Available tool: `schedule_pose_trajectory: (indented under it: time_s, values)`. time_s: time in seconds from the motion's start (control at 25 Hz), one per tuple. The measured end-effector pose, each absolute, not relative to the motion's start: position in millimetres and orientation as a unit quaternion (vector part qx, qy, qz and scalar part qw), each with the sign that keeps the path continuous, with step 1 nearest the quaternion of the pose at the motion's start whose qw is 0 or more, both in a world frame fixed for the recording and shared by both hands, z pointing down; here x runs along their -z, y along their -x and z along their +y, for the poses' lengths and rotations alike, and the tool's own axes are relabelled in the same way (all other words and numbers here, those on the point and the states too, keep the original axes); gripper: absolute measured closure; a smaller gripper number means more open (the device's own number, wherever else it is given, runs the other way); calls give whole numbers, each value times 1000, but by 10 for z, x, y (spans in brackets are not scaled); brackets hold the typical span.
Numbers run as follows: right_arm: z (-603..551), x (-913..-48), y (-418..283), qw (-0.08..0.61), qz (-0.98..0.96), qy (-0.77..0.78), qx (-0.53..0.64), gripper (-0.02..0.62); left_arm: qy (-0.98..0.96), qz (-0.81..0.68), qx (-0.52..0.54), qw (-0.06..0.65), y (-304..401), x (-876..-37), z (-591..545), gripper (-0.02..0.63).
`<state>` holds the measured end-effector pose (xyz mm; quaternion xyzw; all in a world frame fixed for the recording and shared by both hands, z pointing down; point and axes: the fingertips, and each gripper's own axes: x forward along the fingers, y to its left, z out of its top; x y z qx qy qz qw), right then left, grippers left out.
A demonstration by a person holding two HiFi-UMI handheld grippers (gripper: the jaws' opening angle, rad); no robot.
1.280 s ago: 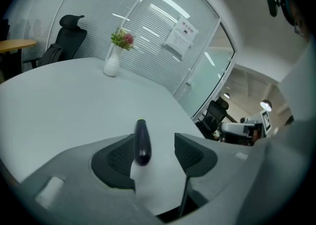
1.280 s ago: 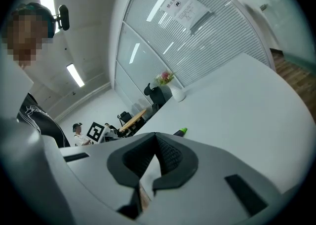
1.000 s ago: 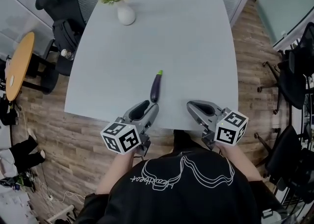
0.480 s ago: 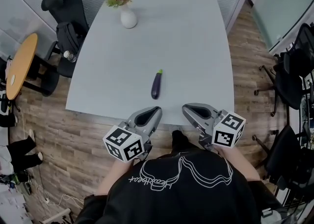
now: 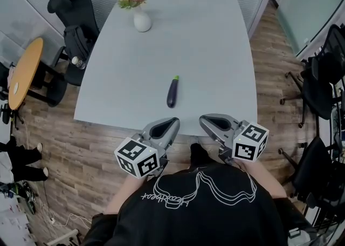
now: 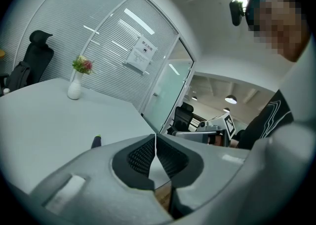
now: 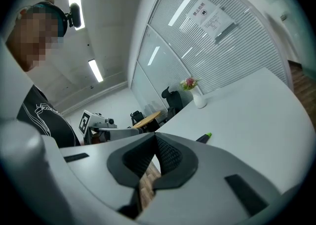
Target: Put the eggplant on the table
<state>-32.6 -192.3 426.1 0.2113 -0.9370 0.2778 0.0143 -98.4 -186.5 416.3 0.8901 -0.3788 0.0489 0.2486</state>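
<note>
- Eggplant (image 5: 172,93) lies flat on the table (image 5: 226,50), in the half nearer the person and a little in from the table's near edge. Its green stem end points toward the table's far end, where a vase (image 5: 142,22) stands.
- Nothing touches it; both grippers sit off the table's near edge, over the floor and close to the person's body.
- Left gripper (image 5: 173,123): a second ago its jaws stood apart at the eggplant's dark end, over the table's near edge. Now it has drawn back off the table and the jaws have come together, pads meeting at the tips with nothing between them.
- Right gripper (image 5: 203,121): jaws likewise pressed together and holding nothing. It has also slid back a little from the table's edge.
- The eggplant itself has not shifted on the table across the three head views, apart from the small drift that the moving head camera gives everything.
- What this means: the eggplant looks to have been let go and left on the table, so the task reads as done, and the backing-off looks like the closing move.
- Little could go wrong from here: the eggplant rests on its side well onto the table, not at the very edge, and shows no sign of rolling.
</note>
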Motion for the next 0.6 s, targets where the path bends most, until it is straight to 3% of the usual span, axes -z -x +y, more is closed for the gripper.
schedule_pose_trajectory:
  time_s: [0.6]
  values:
    - [-2034,-4350,366,34,-937,-217,-272,586,-879,-398,-61,255,1081,-4266,-2008,584]
